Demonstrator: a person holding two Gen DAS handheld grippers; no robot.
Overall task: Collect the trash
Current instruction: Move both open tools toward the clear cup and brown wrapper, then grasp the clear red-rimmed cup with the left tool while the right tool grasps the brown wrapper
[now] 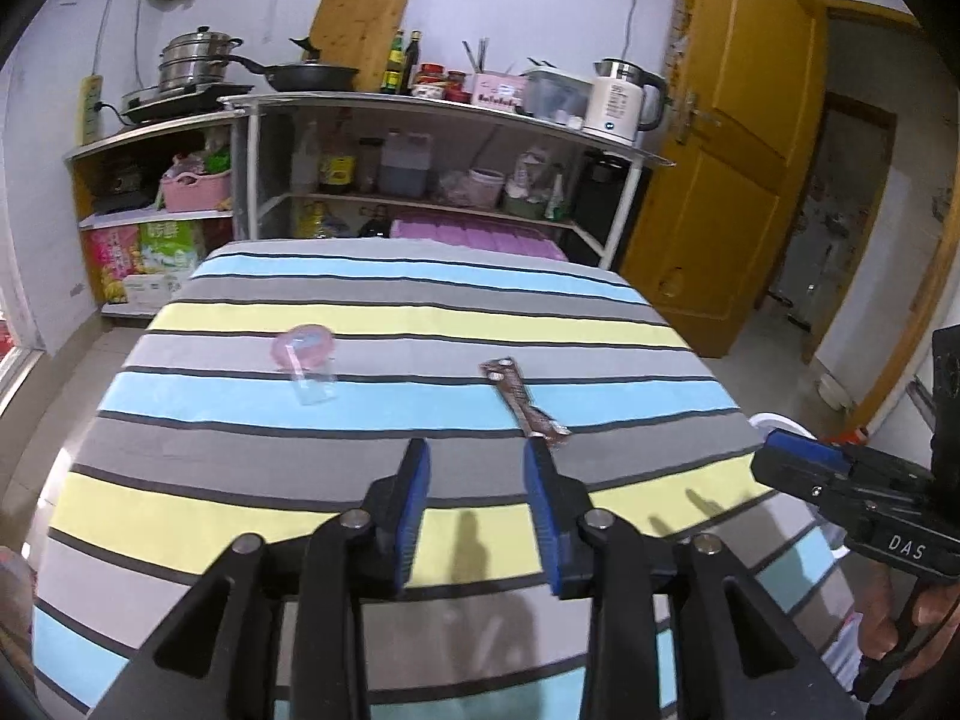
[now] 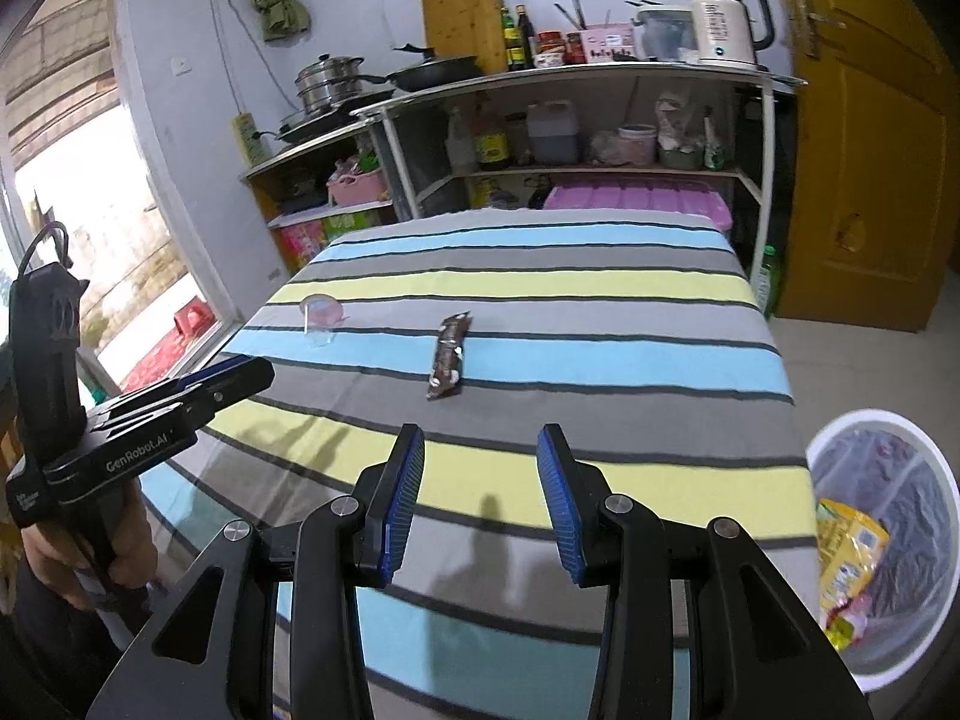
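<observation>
A brown snack wrapper (image 1: 523, 397) lies on the striped tablecloth (image 1: 384, 324), just beyond the right finger of my left gripper (image 1: 477, 456), which is open with nothing between its blue pads. A clear plastic cup with a pink lid (image 1: 306, 354) lies on its side further left. In the right wrist view the brown snack wrapper (image 2: 449, 354) sits ahead of my right gripper (image 2: 480, 444), also open and empty, and the clear plastic cup (image 2: 321, 317) lies to its left. Each gripper shows in the other's view: the right gripper (image 1: 792, 450) and the left gripper (image 2: 240, 372).
A white bin (image 2: 888, 450) lined with a bag holds a yellow packet (image 2: 846, 552), beside the table's right edge. Behind the table stand shelves (image 1: 420, 114) with pans, bottles and a kettle (image 1: 624, 102). A yellow door (image 1: 738, 138) is at the right.
</observation>
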